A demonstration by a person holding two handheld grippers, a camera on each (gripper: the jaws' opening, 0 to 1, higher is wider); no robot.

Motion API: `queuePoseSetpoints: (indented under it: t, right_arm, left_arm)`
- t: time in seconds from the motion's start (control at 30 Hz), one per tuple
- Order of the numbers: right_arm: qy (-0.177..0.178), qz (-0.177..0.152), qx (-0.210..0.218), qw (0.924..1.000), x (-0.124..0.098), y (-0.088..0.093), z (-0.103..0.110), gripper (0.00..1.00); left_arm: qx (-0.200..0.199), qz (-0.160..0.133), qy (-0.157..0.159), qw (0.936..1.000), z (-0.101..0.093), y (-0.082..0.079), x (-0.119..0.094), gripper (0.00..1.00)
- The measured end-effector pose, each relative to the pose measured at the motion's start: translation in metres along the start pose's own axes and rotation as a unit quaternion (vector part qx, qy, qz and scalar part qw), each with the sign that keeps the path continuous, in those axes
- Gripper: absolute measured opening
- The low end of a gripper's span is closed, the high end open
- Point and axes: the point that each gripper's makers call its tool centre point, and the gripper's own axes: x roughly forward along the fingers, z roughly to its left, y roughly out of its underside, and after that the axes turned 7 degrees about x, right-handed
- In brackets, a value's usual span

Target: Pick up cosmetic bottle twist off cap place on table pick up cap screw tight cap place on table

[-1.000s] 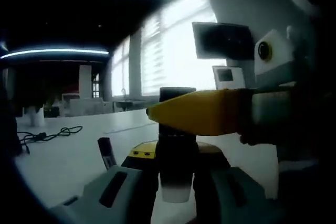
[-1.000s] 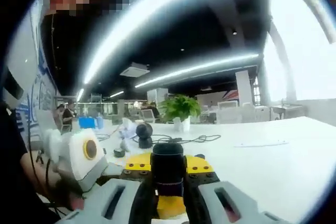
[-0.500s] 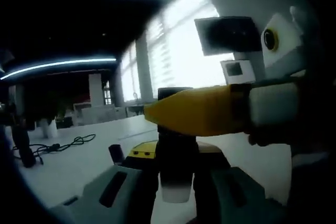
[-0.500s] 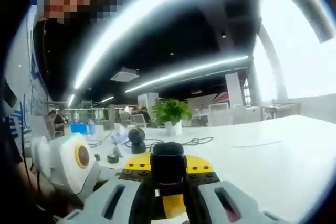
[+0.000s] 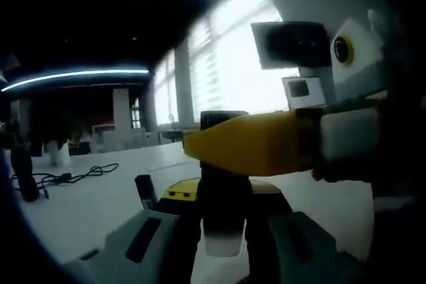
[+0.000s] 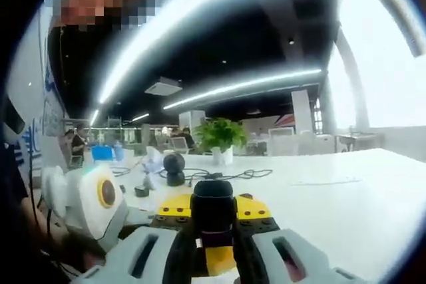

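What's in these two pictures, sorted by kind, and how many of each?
Grippers: 2, the left gripper and the right gripper
Cosmetic bottle: 1
Cap: 1
Potted plant: 1
Black cable: 1
White table: 1
Total: 7

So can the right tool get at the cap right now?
Probably yes: the right tool already sits closed on the black cap, while the left tool holds the bottle beneath.

white table [image 6: 346, 197], bright windows [image 5: 219, 71], ceiling light strips [image 6: 239, 88], potted plant [image 6: 219, 139].
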Motion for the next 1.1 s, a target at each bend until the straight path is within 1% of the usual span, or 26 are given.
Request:
queuePoseSetpoints:
  t: [0.03,0.1,0.13,0.2,0.23,0.3,0.37,0.47,0.53,0.57,0.6,0.67,0.73,0.8,0.83,0.87,0.9,0.93,0.97,1.1]
  right_arm:
    - [-0.002,0.002,0.0,1.0,0.0,0.0,-0.001,0.17]
    - [-0.015,-0.005,0.006,0.9999,-0.001,-0.004,0.002,0.28]
    - [-0.017,-0.006,0.003,0.9998,-0.001,-0.005,0.002,0.31]
    - [-0.022,-0.011,-0.002,0.9997,-0.002,-0.009,0.003,0.32]
    - [-0.027,-0.009,-0.011,0.9995,-0.003,-0.01,0.003,0.33]
    - [-0.03,-0.011,-0.012,0.9994,-0.004,-0.012,0.0,0.37]
    - [-0.046,-0.018,-0.007,0.9988,-0.007,-0.015,0.0,0.41]
    - [-0.059,-0.018,-0.016,0.998,-0.009,-0.015,-0.002,0.41]
    - [-0.067,-0.016,-0.013,0.9976,-0.01,-0.015,-0.004,0.4]
    - [-0.066,-0.021,-0.008,0.9976,-0.011,-0.017,-0.005,0.39]
    - [-0.067,-0.022,-0.004,0.9975,-0.011,-0.018,-0.006,0.37]
    - [-0.061,-0.025,0.002,0.9978,-0.01,-0.019,-0.009,0.36]
    - [-0.062,-0.029,0.008,0.9976,-0.01,-0.022,-0.01,0.35]
    - [-0.065,-0.03,0.014,0.9973,-0.01,-0.023,-0.01,0.35]
    - [-0.066,-0.03,0.014,0.9973,-0.009,-0.022,-0.01,0.33]
    - [-0.068,-0.028,0.012,0.9972,-0.009,-0.022,-0.01,0.33]
    - [-0.073,-0.031,0.014,0.9968,-0.009,-0.023,-0.01,0.32]
    - [-0.078,-0.031,0.017,0.9963,-0.009,-0.025,-0.01,0.31]
    - [-0.081,-0.03,0.017,0.9961,-0.009,-0.026,-0.009,0.31]
    - [-0.101,-0.032,0.006,0.9943,-0.012,-0.031,-0.01,0.31]
  left_arm:
    - [-0.003,0.0,0.001,1.0,0.0,0.0,0.001,0.14]
    - [-0.007,-0.001,0.001,1.0,-0.001,0.0,0.001,0.14]
    - [-0.009,-0.001,0.002,1.0,-0.001,0.001,0.002,0.14]
    - [-0.011,0.0,0.002,0.9999,0.0,0.002,0.002,0.14]
    - [-0.012,0.0,0.002,0.9999,0.0,0.003,0.001,0.14]
    - [-0.013,0.001,0.002,0.9999,0.001,0.003,0.001,0.14]
    - [-0.016,0.001,0.002,0.9999,0.003,0.003,-0.001,0.14]
    - [-0.01,0.002,0.006,0.9999,0.003,0.003,-0.004,0.14]
    - [-0.011,0.0,0.014,0.9998,0.001,0.002,-0.005,0.14]
    - [-0.016,-0.004,0.02,0.9997,0.0,0.0,-0.006,0.14]
    - [-0.031,-0.01,0.022,0.9992,0.0,-0.001,-0.006,0.14]
    - [-0.035,-0.019,0.016,0.9991,0.004,-0.005,-0.007,0.14]
    - [-0.034,-0.033,0.021,0.9987,0.004,-0.01,-0.007,0.14]
    - [-0.033,-0.032,0.02,0.9988,0.004,-0.011,-0.006,0.14]
    - [-0.029,-0.023,0.015,0.9992,0.005,-0.01,-0.006,0.14]
    - [-0.029,-0.022,0.014,0.9992,0.005,-0.01,-0.006,0.14]
    - [-0.034,-0.021,0.015,0.9991,0.005,-0.009,-0.006,0.14]
    - [-0.05,-0.023,0.017,0.9983,0.005,-0.01,-0.006,0.14]
    - [-0.058,-0.028,0.018,0.9978,0.005,-0.011,-0.006,0.14]
    - [-0.065,-0.035,0.028,0.9969,0.002,-0.012,-0.005,0.14]
